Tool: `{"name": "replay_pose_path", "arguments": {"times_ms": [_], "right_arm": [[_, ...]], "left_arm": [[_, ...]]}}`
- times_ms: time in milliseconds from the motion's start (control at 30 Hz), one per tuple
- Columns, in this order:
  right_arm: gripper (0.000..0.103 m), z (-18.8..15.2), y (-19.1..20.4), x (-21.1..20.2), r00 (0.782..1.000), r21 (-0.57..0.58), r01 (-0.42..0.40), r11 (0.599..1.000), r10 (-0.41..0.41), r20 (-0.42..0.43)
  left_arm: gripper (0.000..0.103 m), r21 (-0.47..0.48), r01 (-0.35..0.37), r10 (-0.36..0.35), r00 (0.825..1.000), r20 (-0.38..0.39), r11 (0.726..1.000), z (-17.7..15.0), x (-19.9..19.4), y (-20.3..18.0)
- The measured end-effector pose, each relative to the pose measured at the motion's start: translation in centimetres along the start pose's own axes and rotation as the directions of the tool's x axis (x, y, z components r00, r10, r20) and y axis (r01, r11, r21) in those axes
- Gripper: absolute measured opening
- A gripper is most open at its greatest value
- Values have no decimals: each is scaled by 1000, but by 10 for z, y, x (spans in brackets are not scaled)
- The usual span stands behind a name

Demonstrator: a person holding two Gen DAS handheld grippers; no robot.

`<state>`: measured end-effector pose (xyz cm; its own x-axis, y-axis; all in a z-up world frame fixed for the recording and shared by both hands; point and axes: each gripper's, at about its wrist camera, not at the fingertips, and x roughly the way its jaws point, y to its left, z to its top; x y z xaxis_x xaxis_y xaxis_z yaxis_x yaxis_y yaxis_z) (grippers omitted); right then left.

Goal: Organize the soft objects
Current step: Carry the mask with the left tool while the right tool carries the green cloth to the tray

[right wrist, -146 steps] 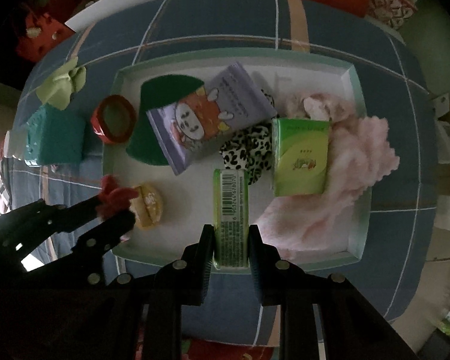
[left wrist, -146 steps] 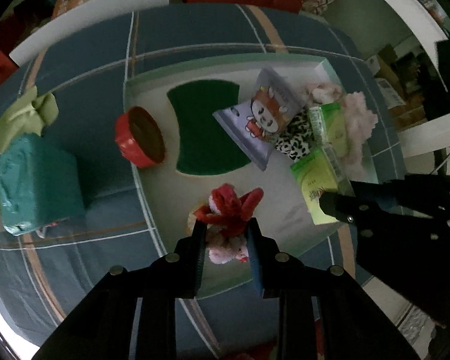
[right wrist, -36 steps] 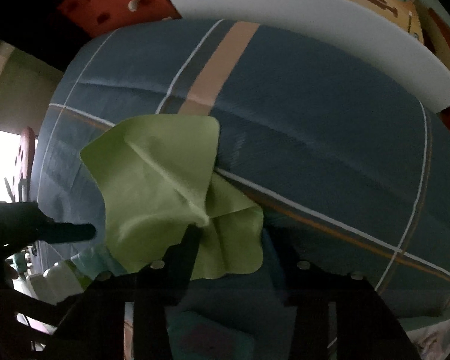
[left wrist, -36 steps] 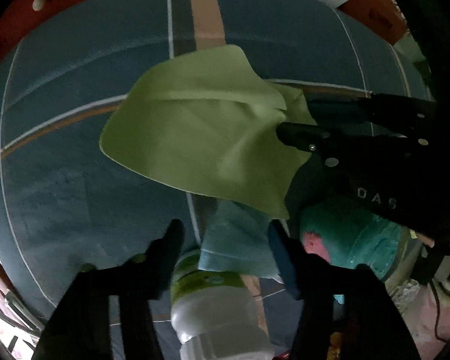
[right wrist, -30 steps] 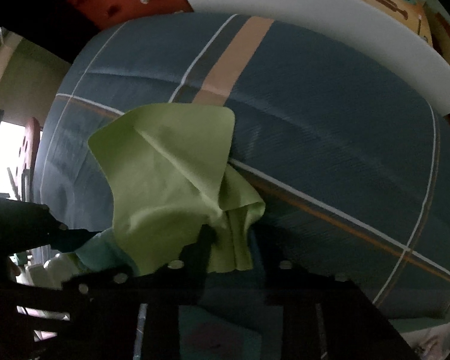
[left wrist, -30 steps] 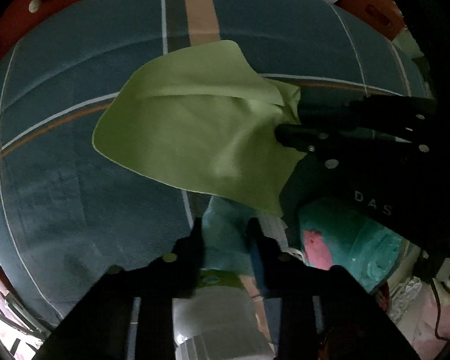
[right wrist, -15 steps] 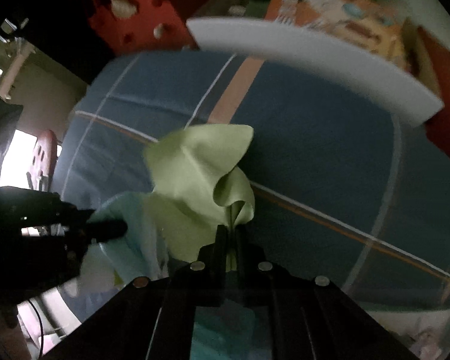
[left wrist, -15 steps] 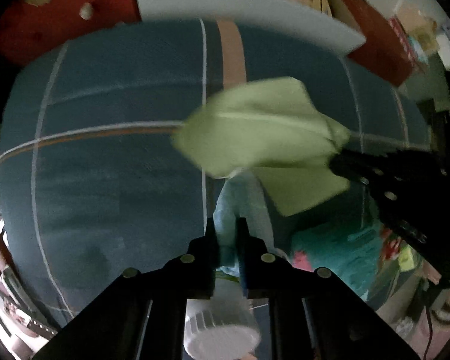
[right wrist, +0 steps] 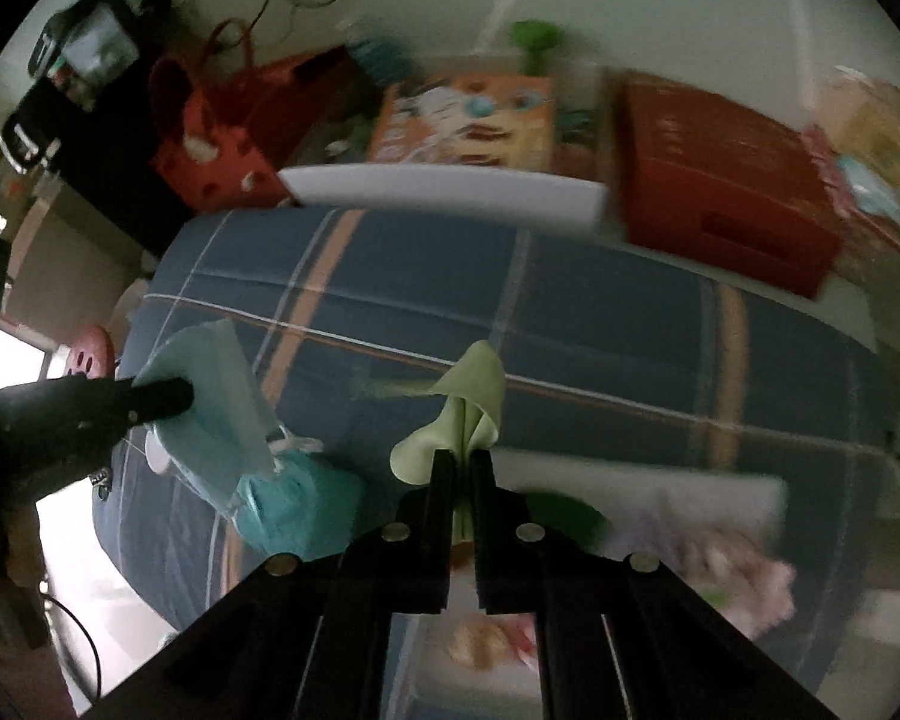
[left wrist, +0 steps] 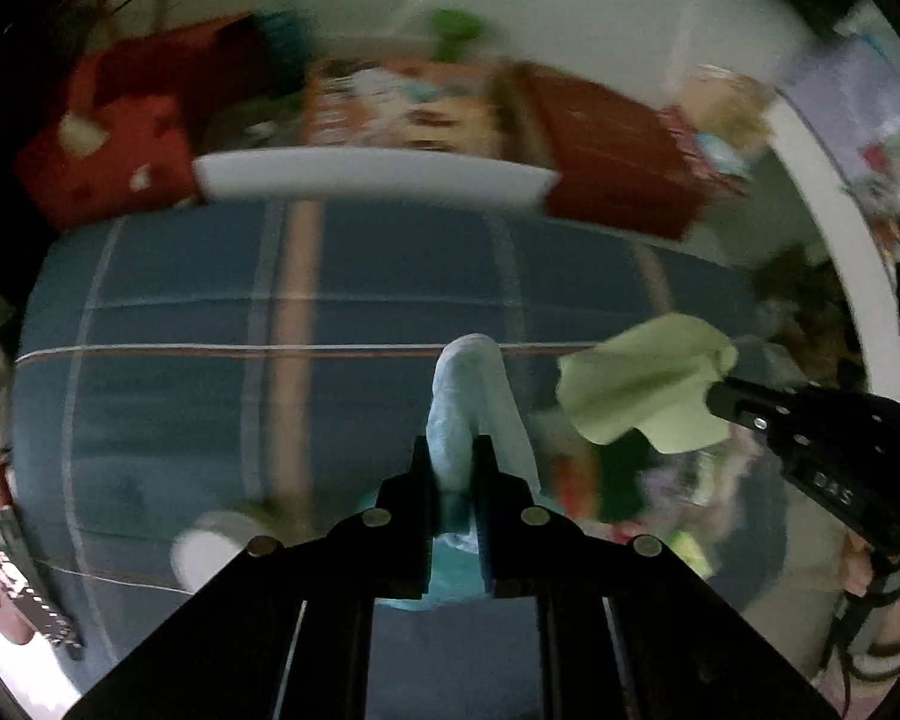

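From my left wrist: my left claw (left wrist: 455,480) is clenched on a pale blue cloth (left wrist: 471,402), which stands up in a soft fold between the fingers, clear of the blue plaid bed (left wrist: 210,324). Off to the right I see my right claw (left wrist: 717,399) pinching a green cloth (left wrist: 642,390), which hangs loose in the air. Below it lies a blur of colours that I take for the tray of soft things, though the frame is too smeared to name them.

From my right wrist: my right claw (right wrist: 461,480) is clamped tight on the green cloth (right wrist: 468,414), the fabric bunched and poking up past the fingertips. At the left, my left claw (right wrist: 180,399) grips the blue cloth (right wrist: 216,402), which droops above a teal pack (right wrist: 300,510) on the bed (right wrist: 570,312). The pale tray (right wrist: 630,489) shows at lower right, blurred, with pink fluff (right wrist: 744,576) inside.

I judge this the carry step: both cloths are lifted, neither yet put away. Next I would bring them over the tray, lower each until it rests, then let go. They are limp, so I must mind trailing corners catching the rim or dragging other items.
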<state>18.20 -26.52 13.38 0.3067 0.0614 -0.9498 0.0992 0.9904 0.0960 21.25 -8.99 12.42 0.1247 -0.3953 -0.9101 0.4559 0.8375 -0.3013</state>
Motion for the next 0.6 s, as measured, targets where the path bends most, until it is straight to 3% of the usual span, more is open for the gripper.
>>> {"name": "replay_pose_path", "arguments": {"times_ms": [100,300,467,600], "right_arm": [[6,-22,-25,-22,1000,34,24,999,-25,13],[6,-65,-70,-57,998,91,51,995,-54,26],[6,-97,-91,-39,997,113,69,991,-66,-26],[6,-122,-103,-3,994,133,70,989,-58,-95]], "left_arm": [[12,66,48,-48,999,0,997,-9,5,-54],[12,131,124,-119,992,-51,984,-38,32,-122],[12,131,142,-126,984,-129,981,-63,78,-147],[12,105,131,-112,978,-174,986,-83,111,-148]]}}
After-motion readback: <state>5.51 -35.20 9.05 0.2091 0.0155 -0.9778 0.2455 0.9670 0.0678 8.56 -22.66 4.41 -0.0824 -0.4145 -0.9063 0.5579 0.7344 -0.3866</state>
